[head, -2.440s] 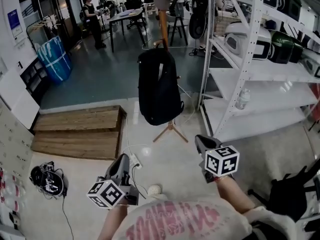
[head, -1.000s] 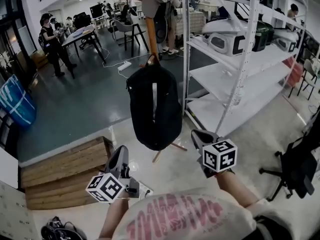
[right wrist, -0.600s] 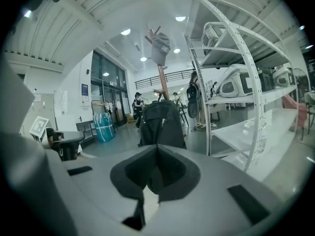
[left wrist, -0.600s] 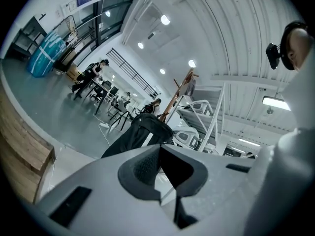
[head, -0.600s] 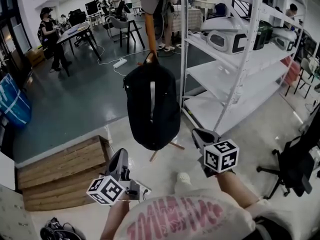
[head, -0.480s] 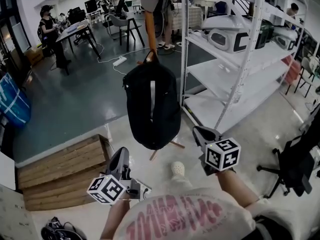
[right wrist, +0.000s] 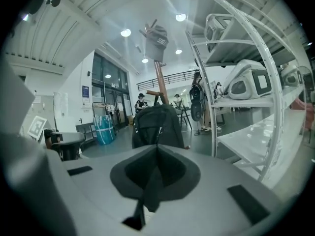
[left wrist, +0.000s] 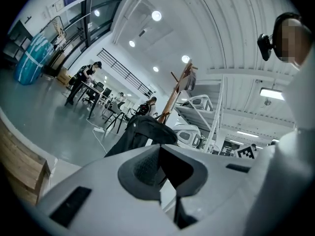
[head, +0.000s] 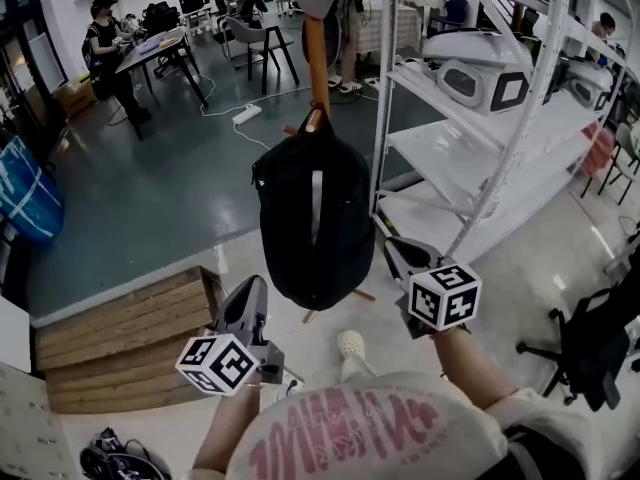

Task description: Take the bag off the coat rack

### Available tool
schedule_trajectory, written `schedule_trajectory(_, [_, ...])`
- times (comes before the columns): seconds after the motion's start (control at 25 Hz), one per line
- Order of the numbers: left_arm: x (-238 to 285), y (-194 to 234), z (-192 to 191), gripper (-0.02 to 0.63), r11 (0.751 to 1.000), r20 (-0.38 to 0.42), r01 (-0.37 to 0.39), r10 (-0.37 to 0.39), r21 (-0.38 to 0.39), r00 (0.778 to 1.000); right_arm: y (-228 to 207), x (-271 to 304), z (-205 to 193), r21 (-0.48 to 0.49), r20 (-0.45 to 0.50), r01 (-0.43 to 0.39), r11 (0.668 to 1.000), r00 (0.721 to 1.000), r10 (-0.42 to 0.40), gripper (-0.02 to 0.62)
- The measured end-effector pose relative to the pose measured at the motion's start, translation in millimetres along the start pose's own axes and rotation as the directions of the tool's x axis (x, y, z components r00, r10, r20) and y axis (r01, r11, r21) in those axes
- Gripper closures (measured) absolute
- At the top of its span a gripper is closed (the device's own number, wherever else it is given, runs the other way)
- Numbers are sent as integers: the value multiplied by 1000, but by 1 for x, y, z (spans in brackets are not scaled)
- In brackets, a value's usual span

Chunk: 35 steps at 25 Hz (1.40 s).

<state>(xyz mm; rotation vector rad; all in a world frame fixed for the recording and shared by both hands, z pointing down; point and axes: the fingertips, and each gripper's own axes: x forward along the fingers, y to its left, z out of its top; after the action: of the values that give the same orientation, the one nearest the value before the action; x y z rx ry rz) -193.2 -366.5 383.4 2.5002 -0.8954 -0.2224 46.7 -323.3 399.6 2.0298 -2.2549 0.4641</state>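
A black backpack (head: 318,213) hangs by its top loop from a wooden coat rack (head: 317,63), and its body dangles above the rack's feet. My left gripper (head: 250,296) is shut and empty, low and to the left of the bag, apart from it. Shut and empty too, my right gripper (head: 393,251) sits just off the bag's lower right side. In the left gripper view the backpack (left wrist: 142,132) and the slanted rack pole (left wrist: 176,87) show beyond the closed left gripper (left wrist: 158,149). Straight ahead of the right gripper (right wrist: 156,150), its own view holds the backpack (right wrist: 157,124).
White metal shelving (head: 480,118) with helmets stands close on the right of the rack. A wooden platform (head: 130,333) lies at the left, a black office chair (head: 595,338) at the right. A cap (right wrist: 156,42) tops the rack. People stand at a table (head: 150,53) far back.
The backpack has come nearer and larger in the head view. Both grippers have drawn closer to its lower part, the right one nearly beside it. Both stay shut.
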Motion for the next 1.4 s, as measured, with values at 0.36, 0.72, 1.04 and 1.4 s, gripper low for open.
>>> schedule_trajectory(0.36, [48, -1, 16, 603, 998, -24, 53, -52, 45, 998, -19, 44, 38, 13, 65, -66, 998, 996, 65, 589])
schedule_trajectory(0.72, [84, 27, 41, 603, 999, 52, -39, 38, 13, 998, -36, 78, 69, -25, 88, -100, 995, 991, 102, 578])
schedule_trajectory(1.04, [108, 47, 40, 603, 996, 57, -88, 89, -25, 994, -38, 103, 85, -15, 118, -225, 974, 967, 225, 339])
schedule_trajectory(1.4, [116, 57, 41, 603, 992, 43, -126, 126, -23, 991, -38, 133, 77, -1, 118, -263, 965, 958, 261, 110])
